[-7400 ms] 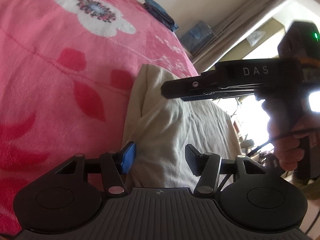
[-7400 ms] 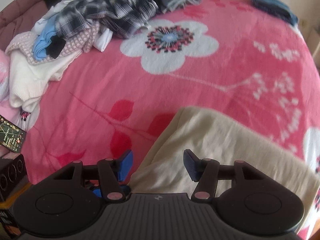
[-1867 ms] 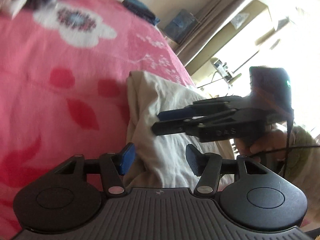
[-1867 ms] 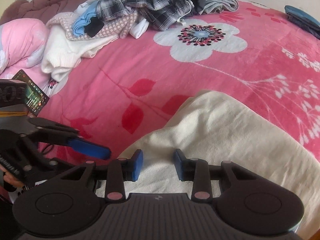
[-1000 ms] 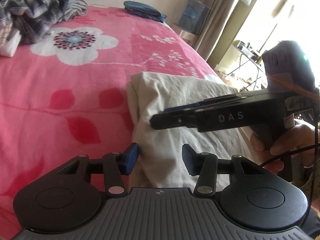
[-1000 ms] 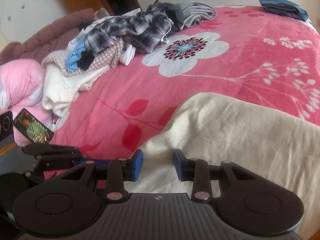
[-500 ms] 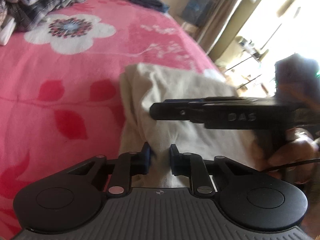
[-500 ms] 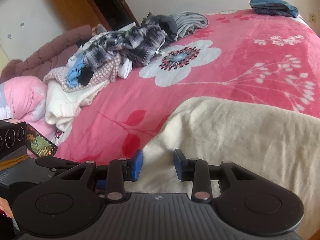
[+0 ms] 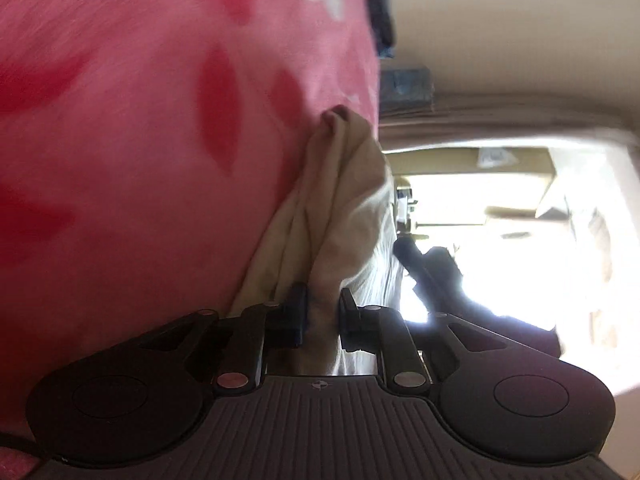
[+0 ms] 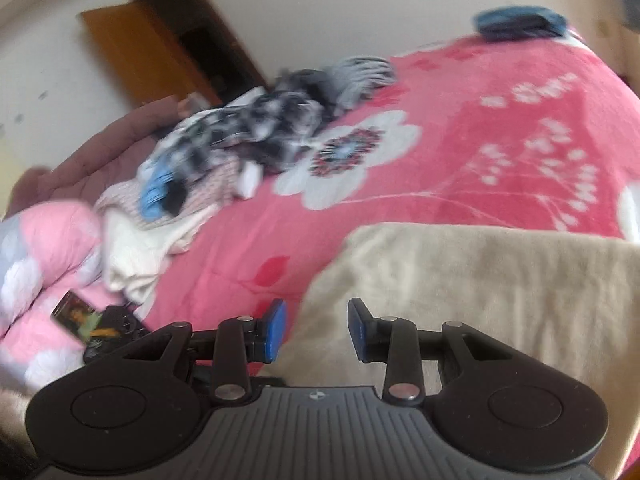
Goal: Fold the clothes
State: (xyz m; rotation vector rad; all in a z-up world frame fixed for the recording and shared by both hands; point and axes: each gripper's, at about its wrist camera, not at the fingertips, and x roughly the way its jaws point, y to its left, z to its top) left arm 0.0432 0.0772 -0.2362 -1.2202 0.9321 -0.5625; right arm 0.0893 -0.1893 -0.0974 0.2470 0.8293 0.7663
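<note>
A cream garment (image 9: 340, 184) lies on the pink flowered blanket (image 9: 120, 120). My left gripper (image 9: 323, 316) is rolled on its side, low against the bed, and shut on a bunched fold of the garment's near edge. In the right wrist view the same garment (image 10: 480, 280) spreads across the lower right of the blanket (image 10: 460, 92). My right gripper (image 10: 316, 328) hovers open over its left near corner, pads apart and not pressing the cloth. The right gripper shows as a dark shape (image 9: 432, 276) beyond the garment in the left wrist view.
A heap of unfolded clothes (image 10: 248, 136) sits at the far left of the bed, beside a pink quilt (image 10: 44, 248). A folded blue item (image 10: 516, 22) lies at the far corner. A small black device (image 10: 116, 332) rests near the left edge. A bright window (image 9: 520, 240) glares behind.
My left gripper closed from open onto the garment's edge, dropped towards the bed and rolled sideways. The right gripper shifted slightly and stayed open.
</note>
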